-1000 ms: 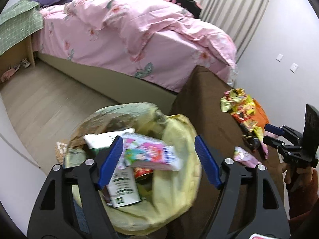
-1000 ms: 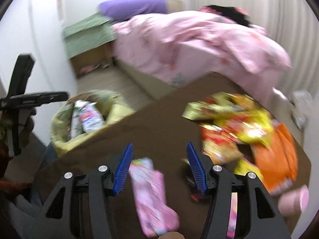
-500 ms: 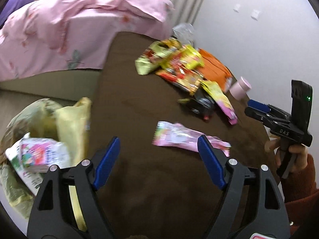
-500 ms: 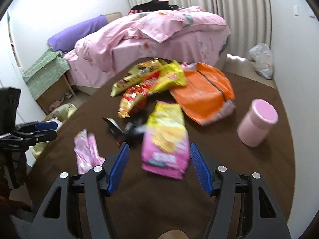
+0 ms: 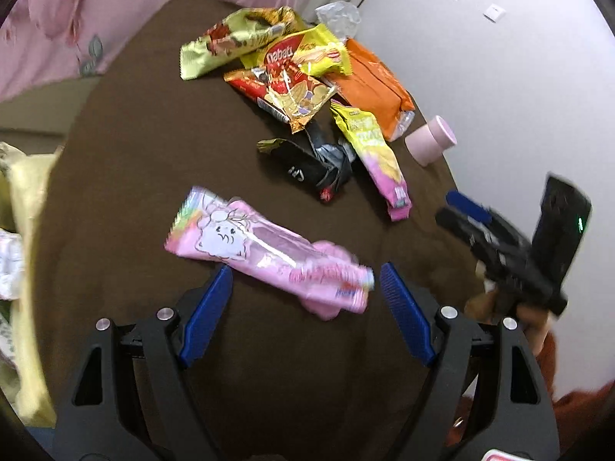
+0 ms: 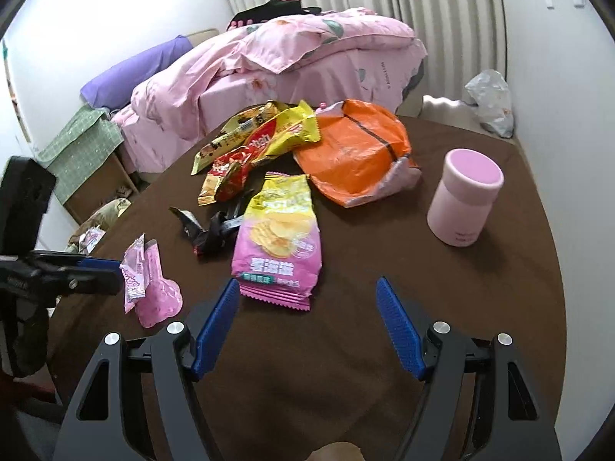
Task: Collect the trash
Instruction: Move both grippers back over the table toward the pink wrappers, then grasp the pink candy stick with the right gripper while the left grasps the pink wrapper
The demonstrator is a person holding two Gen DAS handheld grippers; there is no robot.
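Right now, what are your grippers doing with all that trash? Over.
Left gripper open over pink wrapper. Right gripper open, just widened, nearing chip bag. Nothing held. Pink cup alongside, not blocking.

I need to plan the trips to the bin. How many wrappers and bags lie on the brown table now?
7, maybe more hidden in the pile: pink wrapper, black wrapper, pink-and-yellow chip bag, orange bag, red bag, yellow bag, green-gold bag.
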